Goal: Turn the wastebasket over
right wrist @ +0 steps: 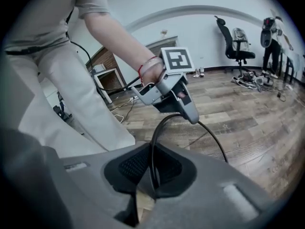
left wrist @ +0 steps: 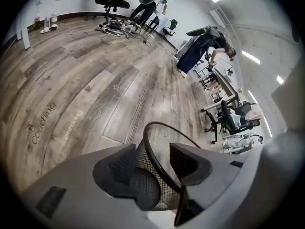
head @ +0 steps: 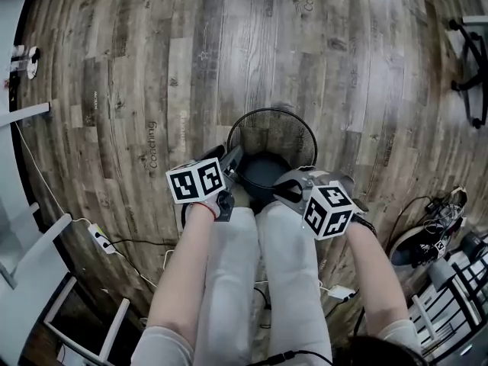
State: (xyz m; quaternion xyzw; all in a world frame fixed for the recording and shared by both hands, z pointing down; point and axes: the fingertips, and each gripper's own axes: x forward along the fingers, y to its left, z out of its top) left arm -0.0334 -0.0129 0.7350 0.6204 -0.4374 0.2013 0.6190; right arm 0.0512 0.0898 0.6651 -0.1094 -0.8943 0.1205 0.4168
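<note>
On wood floor (head: 152, 67), before person's legs (head: 236, 280): mesh basket (head: 271, 139) upright, mouth up | left gripper (left wrist: 157, 168): jaws wide apart, 1 either side of near-left rim, no clamp seen | right gripper (right wrist: 152, 168): jaws nearly together, pinching near-right rim

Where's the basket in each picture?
Head view: basket in the middle.
Left gripper view: bottom middle, wall between the left fingers.
Right gripper view: low middle, rim pinched by the right fingers.
Shared landmark: the wood floor beneath it.
</note>
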